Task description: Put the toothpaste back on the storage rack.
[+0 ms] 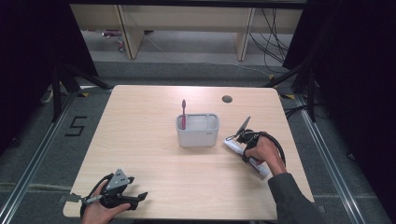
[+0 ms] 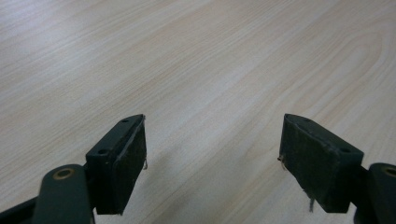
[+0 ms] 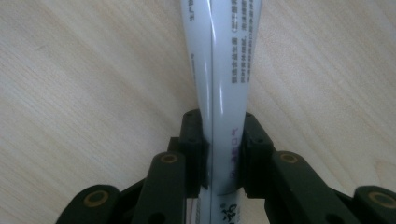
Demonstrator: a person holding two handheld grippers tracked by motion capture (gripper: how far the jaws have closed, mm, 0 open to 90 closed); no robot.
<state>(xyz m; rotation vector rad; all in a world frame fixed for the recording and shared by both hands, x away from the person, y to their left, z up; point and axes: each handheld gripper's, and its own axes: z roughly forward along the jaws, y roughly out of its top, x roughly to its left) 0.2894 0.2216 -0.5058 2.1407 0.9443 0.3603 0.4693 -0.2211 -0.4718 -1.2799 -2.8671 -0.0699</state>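
**Two claws on station, one loaded: toothpaste tube gripped, holder not yet reached**

Right claw is clenched on a white toothpaste tube; the right gripper view shows both black jaws pressed against the tube's sides, with the printed body running away from the camera over the wooden surface. In the high view the tube lies low on the right side of the surface, just beside the grey holder, which stands near the centre with a red toothbrush upright in its left compartment. Left claw is released, jaws wide apart over bare wood; in the high view it rests at the near left corner, well apart from the holder.

Assessment: the step in hand appears to be lifting the tube for placing in the holder's free right compartment.

Recommendations:
- Keep the grip steady; a soft tube may dent or slip under uneven pressure.
- Raise the tube fully before moving toward the holder.
- Turn it upright above the rim, clear of the toothbrush.
- Lower slowly; the light holder may tip or slide if nudged.
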